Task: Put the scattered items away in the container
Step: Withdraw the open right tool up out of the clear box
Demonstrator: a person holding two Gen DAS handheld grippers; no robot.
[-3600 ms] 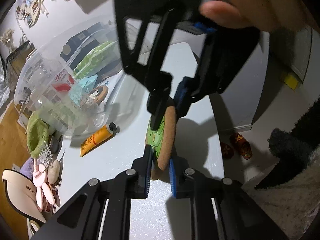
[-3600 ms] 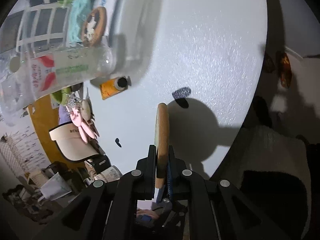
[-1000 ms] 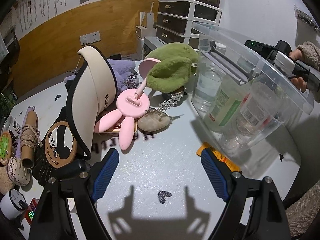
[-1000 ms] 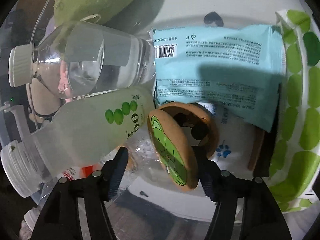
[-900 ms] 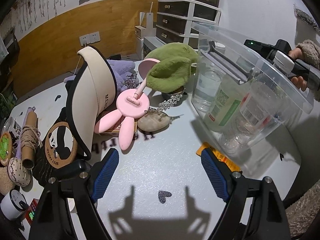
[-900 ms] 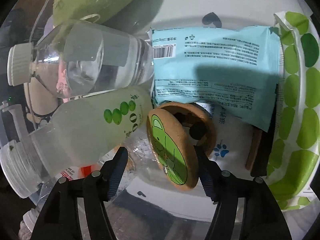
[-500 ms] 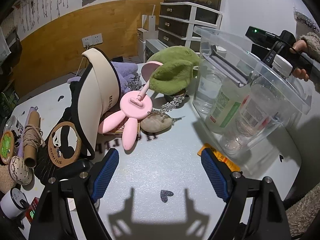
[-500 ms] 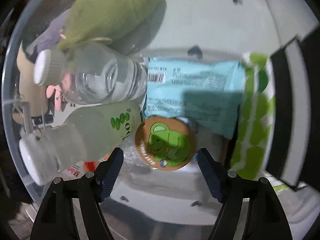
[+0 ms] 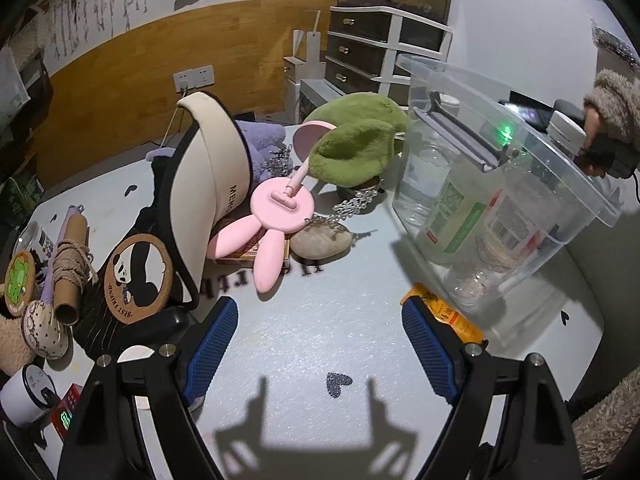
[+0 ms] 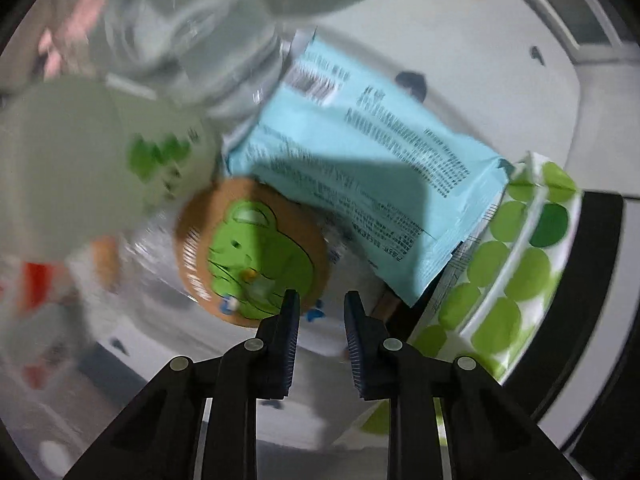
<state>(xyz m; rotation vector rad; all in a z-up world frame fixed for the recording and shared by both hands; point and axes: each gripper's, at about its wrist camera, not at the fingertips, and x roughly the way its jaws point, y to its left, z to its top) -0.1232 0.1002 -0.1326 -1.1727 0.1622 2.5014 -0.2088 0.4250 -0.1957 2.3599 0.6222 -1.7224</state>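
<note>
My left gripper [image 9: 318, 308] hangs open over the white table [image 9: 320, 360], nothing between its fingers. Ahead of it lie a cream visor cap [image 9: 216, 168], a pink rabbit-eared stand [image 9: 280, 216], a stone [image 9: 320, 240], a green plush hat [image 9: 352, 148] and a panda coaster [image 9: 138, 276]. An orange tube [image 9: 452, 312] lies beside the clear container [image 9: 560, 152]. My right gripper [image 10: 322, 296] is above the container's inside; its jaws are closing with nothing between them. Just left of its fingertips, the frog coaster [image 10: 256, 256] lies flat among a blue packet [image 10: 372, 176], a green-dotted pouch [image 10: 516, 264] and blurred bottles [image 10: 80, 152].
At the far left of the table sit a twine roll [image 9: 68, 264], a second frog coaster [image 9: 18, 280] and small jars. A sleeved hand [image 9: 608, 100] shows behind the container. Drawers [image 9: 380, 40] stand at the back. The table edge runs close at the right.
The frog coaster has left my right gripper's jaws and dropped flat in the container. Those jaws have narrowed and the right view has rolled and blurred. The left gripper has stayed put.
</note>
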